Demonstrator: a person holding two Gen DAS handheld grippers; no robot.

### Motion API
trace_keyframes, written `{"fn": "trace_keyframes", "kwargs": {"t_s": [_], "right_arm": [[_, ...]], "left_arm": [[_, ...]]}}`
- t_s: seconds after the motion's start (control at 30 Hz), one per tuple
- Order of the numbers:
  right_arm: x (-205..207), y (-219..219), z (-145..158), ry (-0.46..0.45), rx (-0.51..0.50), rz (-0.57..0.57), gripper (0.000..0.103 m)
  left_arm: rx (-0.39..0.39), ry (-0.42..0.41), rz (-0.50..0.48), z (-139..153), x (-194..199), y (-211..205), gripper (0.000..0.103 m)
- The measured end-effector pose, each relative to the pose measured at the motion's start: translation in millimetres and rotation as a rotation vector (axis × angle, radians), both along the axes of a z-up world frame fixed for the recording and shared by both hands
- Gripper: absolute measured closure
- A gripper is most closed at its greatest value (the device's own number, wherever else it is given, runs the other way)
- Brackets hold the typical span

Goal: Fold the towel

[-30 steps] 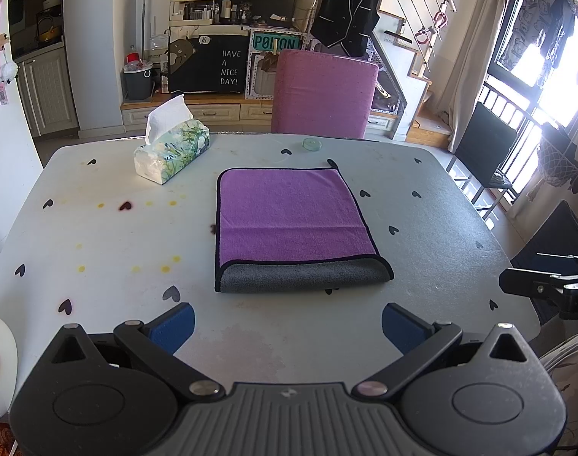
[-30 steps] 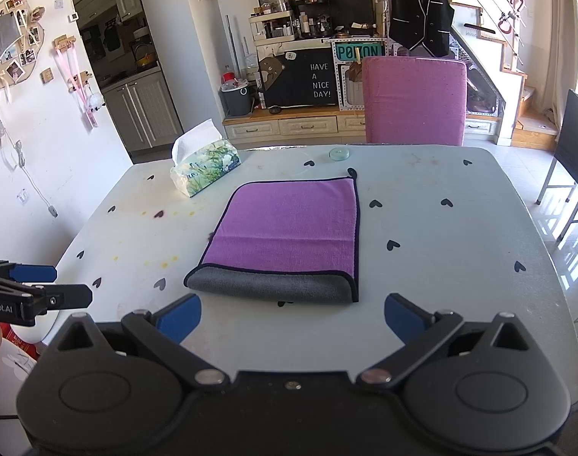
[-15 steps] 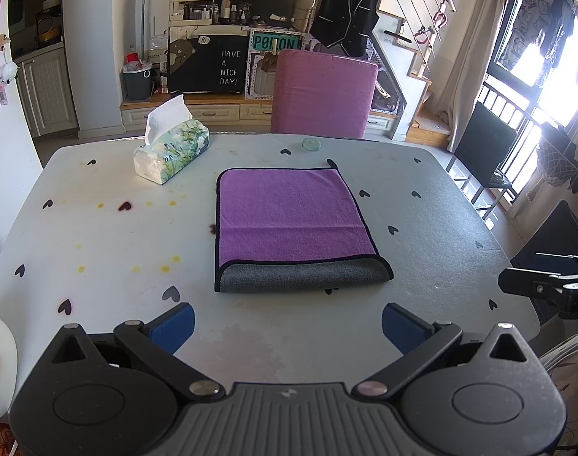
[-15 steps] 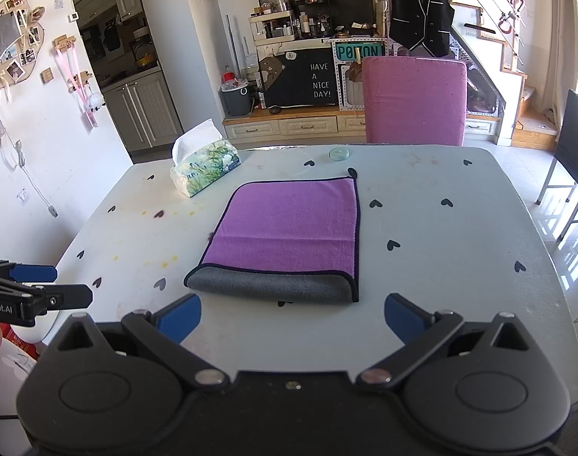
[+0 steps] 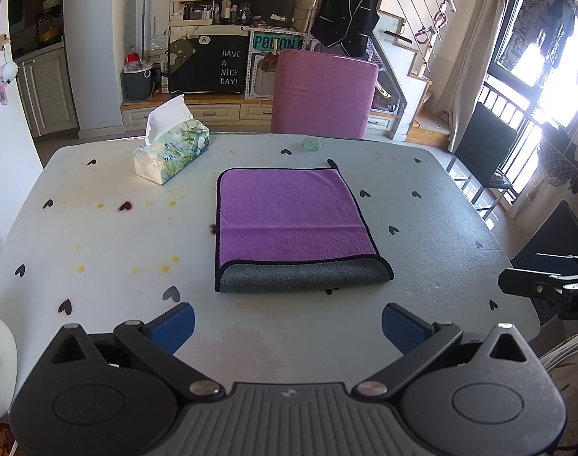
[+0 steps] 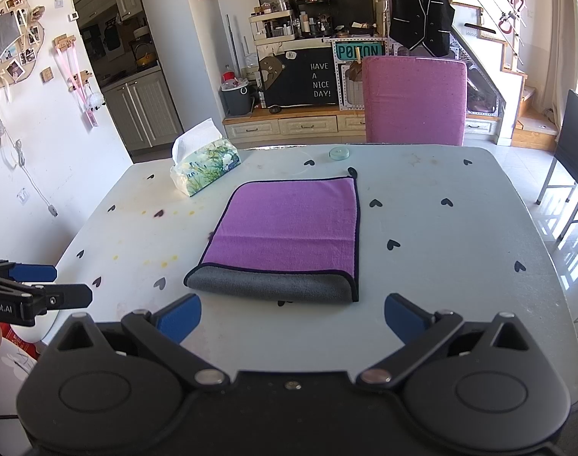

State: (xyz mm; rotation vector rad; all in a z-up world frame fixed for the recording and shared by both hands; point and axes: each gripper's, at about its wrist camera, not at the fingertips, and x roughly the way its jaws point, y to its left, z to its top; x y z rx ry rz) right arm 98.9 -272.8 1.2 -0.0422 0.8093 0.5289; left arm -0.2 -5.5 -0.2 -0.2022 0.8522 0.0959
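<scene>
A towel point(image 5: 289, 216), purple on top with a grey underside showing along its near fold, lies flat and folded in the middle of the white table point(image 5: 99, 235). It also shows in the right wrist view point(image 6: 289, 228). My left gripper point(image 5: 288, 323) is open and empty, held back over the near table edge, short of the towel. My right gripper point(image 6: 292, 313) is open and empty, also just short of the towel's near fold. Each gripper shows at the side of the other's view: the right one point(image 5: 547, 288), the left one point(image 6: 34, 292).
A tissue box point(image 5: 171, 152) stands at the table's far left. A small round glass coaster point(image 5: 312, 144) lies near the far edge. A pink chair point(image 5: 323, 95) stands behind the table, a black chair point(image 5: 486, 152) to the right. Black heart stickers and stains dot the tabletop.
</scene>
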Motion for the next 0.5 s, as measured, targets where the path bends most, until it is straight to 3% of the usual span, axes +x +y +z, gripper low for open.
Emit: {"fn": "trace_keyframes", "kwargs": {"t_s": [0.5], "right_arm": [[14,5,6,-0.003,0.015,-0.003,0.000]], "left_arm": [[0.049,0.003,0.056,11,20,1,0.000]]}}
